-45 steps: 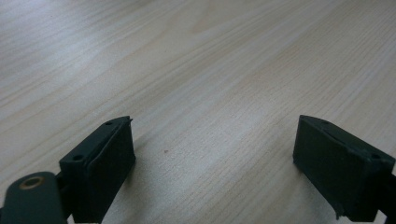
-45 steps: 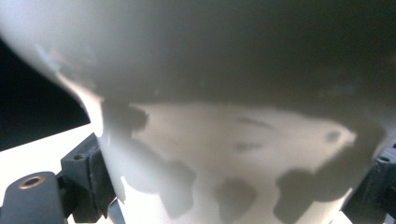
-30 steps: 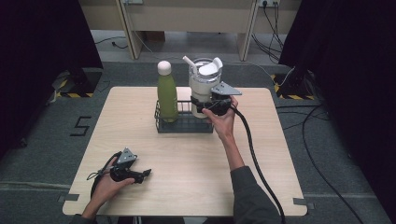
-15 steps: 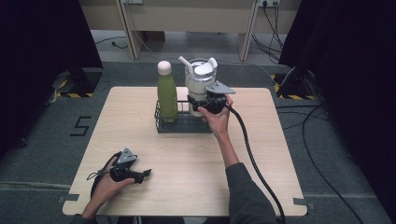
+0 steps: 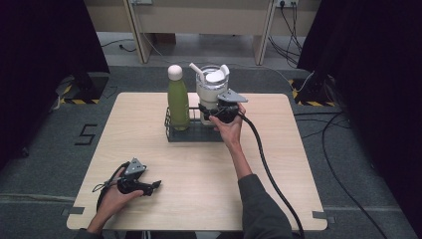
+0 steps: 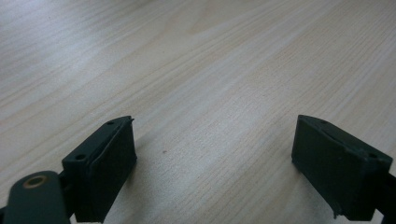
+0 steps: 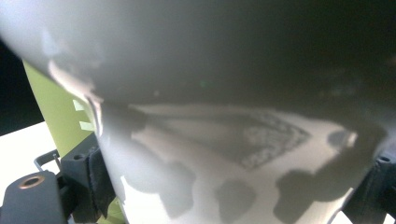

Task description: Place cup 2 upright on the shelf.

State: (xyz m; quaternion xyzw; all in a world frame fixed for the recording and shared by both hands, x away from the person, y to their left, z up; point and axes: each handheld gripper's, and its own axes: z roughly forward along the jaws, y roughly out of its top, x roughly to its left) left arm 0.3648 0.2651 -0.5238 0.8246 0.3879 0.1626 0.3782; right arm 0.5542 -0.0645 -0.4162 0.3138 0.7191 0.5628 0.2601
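from the high view, the right gripper (image 5: 209, 112) is up at the far middle of the table (image 5: 278, 164), closed around the lower body of the white tumbler (image 5: 211, 89). in the right gripper view the tumbler's pale wall (image 7: 224, 177) sits between the two black jaws, one pad at each side pressing on it, so i read this as a pinch on the tumbler.

the tumbler stands upright at the right end of the black wire rack (image 5: 191, 133); whether its base rests on the rack floor i cannot tell. it has a white lid and a white straw (image 5: 196, 68) leaning to the left. the green bottle (image 5: 177, 102) with a cream cap stands upright in the left end of the same rack, just beside the tumbler; its green side also shows past the tumbler in the right gripper view (image 7: 58, 109).

the left gripper (image 5: 149, 186) lies low on the table near the front left corner, well apart from the rack. in the left gripper view (image 6: 212, 163) its jaws are spread wide over bare wood, nothing between them.
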